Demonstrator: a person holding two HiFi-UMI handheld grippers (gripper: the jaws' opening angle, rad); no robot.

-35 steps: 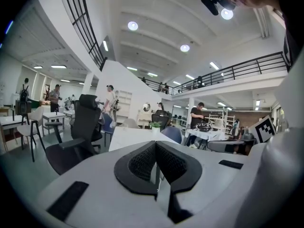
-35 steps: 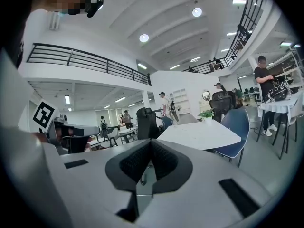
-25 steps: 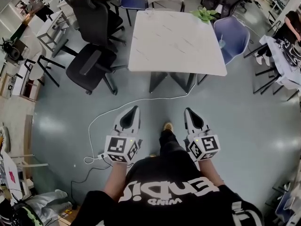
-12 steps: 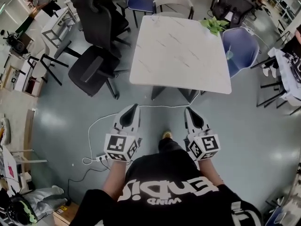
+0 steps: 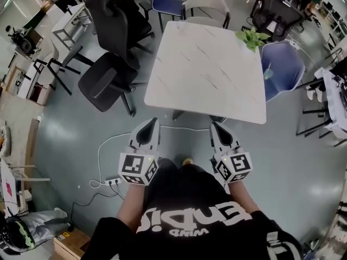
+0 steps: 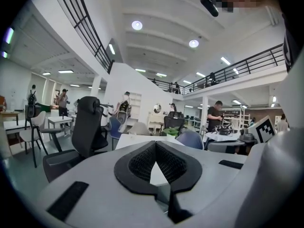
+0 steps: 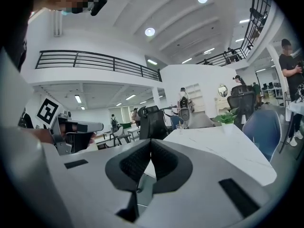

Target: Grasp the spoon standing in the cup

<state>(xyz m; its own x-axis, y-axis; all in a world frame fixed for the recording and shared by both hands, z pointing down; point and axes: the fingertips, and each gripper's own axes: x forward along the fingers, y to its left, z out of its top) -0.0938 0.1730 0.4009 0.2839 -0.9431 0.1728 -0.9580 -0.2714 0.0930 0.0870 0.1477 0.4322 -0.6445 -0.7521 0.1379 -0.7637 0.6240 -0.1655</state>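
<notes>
A small clear cup [image 7: 180, 127] with a thin spoon handle standing in it sits at the far end of the white marble table [image 5: 206, 75]; in the head view it is too small to make out. My left gripper [image 5: 147, 124] and right gripper [image 5: 217, 128] are held side by side close to the person's body, just short of the table's near edge and far from the cup. Both are shut with nothing between the jaws, as the left gripper view [image 6: 155, 144] and the right gripper view [image 7: 151, 141] show.
A green potted plant [image 5: 250, 37] stands at the table's far right corner. A black office chair [image 5: 105, 77] is left of the table, a blue chair [image 5: 282, 64] right of it, a grey chair [image 5: 203, 1] behind. A white cable [image 5: 105, 150] and power strip [image 5: 111, 181] lie on the floor.
The person has stepped toward the table, so its near edge now lies just ahead of both gripper tips. The grippers keep their place by the body and stay shut.
</notes>
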